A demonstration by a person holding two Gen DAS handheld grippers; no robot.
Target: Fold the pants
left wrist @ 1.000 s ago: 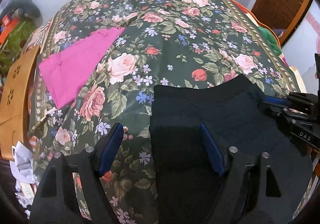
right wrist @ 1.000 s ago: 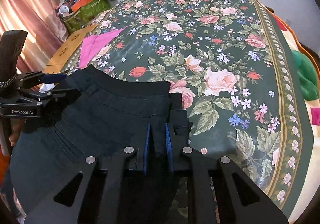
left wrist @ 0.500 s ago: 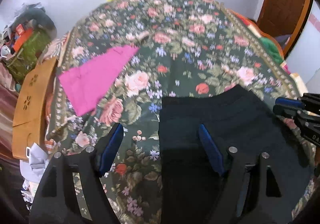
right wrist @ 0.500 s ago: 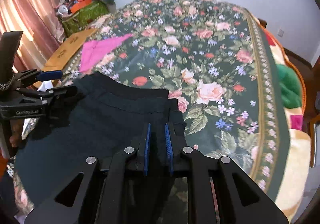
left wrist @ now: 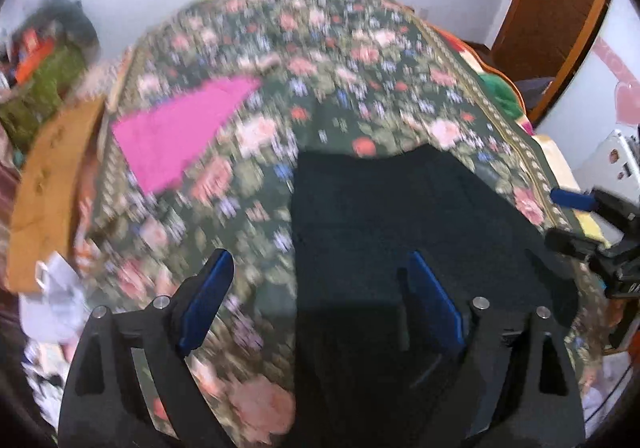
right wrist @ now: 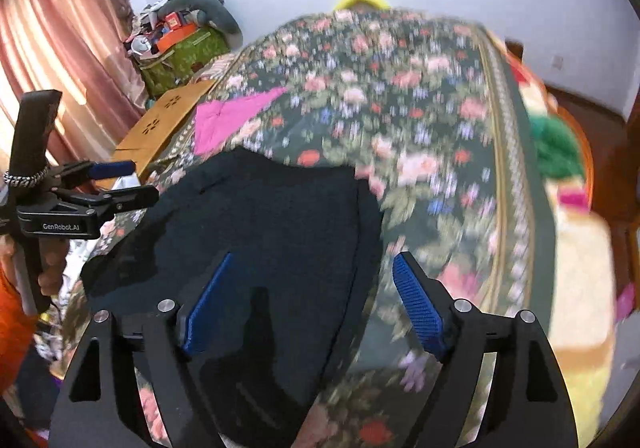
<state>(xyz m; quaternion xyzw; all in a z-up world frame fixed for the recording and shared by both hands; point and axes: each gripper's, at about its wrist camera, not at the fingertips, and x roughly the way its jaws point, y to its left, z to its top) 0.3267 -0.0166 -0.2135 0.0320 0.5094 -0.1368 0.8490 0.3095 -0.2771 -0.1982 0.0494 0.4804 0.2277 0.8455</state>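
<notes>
Left wrist view shows the black pants (left wrist: 400,216) lying on the bed (left wrist: 360,60), which has a dark floral cover. The pants occupy the lower right part of this view, from about 3 o'clock to 6 o'clock, and their far edge looks straight and flat. The left hand-held gripper (left wrist: 316,304) is spread wide and holds nothing; its right finger is over the dark cloth and its left finger is over the floral cover. From the right wrist view, the right hand-held gripper (right wrist: 312,300) is also spread wide and empty, with its left finger above the pants (right wrist: 256,224) and its right finger above the cover. I cannot tell if any finger touches the cloth.

The pants look like a compact, thick rectangle, so I judge that at least one fold is already made. Because of the blur I cannot count the layers. Maybe one more fold is needed, or the work is almost finished.

A pink garment (left wrist: 180,136) lies flat at about 10 o'clock, well apart from the pants, and a green cloth (right wrist: 556,144) sits at the bed's right edge.
</notes>
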